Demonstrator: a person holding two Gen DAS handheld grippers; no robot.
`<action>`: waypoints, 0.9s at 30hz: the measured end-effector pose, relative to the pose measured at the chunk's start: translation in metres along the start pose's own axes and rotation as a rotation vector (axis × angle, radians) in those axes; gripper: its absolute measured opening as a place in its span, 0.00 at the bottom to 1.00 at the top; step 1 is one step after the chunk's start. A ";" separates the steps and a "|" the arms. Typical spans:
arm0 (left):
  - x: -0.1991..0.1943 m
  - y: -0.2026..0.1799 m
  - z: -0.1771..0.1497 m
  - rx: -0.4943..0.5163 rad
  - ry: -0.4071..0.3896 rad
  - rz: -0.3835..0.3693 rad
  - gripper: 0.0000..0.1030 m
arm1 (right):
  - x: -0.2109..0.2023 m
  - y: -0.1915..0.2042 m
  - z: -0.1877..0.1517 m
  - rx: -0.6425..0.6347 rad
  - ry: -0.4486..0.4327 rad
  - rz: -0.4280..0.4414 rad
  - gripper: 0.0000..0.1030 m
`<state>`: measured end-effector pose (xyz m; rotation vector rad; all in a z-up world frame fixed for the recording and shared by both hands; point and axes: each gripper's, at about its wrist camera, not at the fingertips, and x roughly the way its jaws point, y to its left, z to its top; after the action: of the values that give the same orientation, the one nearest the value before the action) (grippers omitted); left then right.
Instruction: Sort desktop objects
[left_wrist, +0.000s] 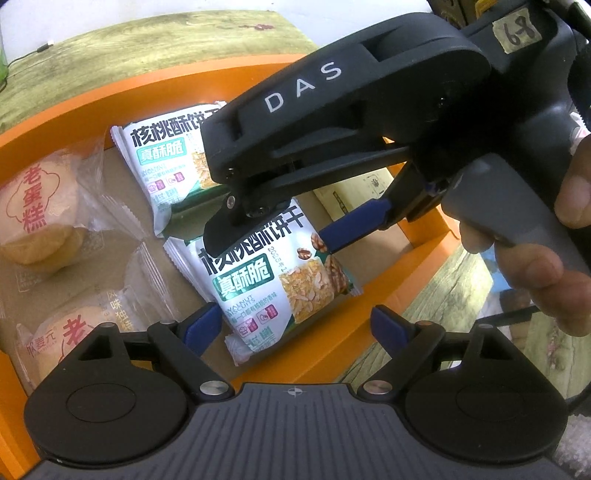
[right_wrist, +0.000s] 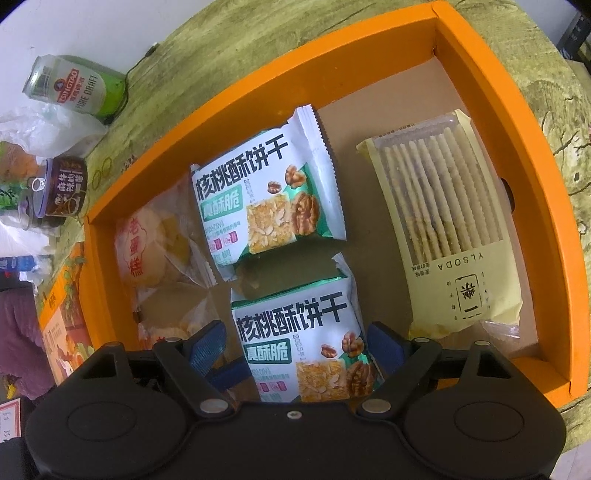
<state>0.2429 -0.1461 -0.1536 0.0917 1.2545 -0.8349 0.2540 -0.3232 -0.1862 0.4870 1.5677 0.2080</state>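
Orange tray (right_wrist: 258, 79) on the green tabletop. Two walnut biscuit packs at centre: far pack (right_wrist: 266, 199), near pack (right_wrist: 306, 339). Cracker pack (right_wrist: 443, 221) at 3 o'clock, cakes (right_wrist: 151, 251) at 9. Right gripper (right_wrist: 295, 343) straddles the near pack, jaws wide (pads not pressing). Left gripper (left_wrist: 291, 325) open, empty.

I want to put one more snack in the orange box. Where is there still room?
Bare floor shows at the far end of the box, beyond the cracker pack and the far walnut pack. A thin strip runs between those two. The cake side is crowded, and both grippers hang over the near walnut pack.
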 end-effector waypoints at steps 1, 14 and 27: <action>0.000 0.000 0.000 0.002 0.001 0.000 0.86 | 0.001 0.000 -0.001 0.001 0.000 0.000 0.81; -0.011 0.005 0.008 0.034 -0.008 0.002 0.86 | -0.007 -0.001 -0.001 0.004 -0.026 0.007 0.80; -0.024 0.012 0.046 0.025 -0.118 0.110 0.87 | -0.031 0.017 0.038 -0.053 -0.154 0.040 0.80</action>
<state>0.2852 -0.1481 -0.1215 0.1289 1.1181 -0.7507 0.2942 -0.3275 -0.1530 0.4818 1.3997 0.2370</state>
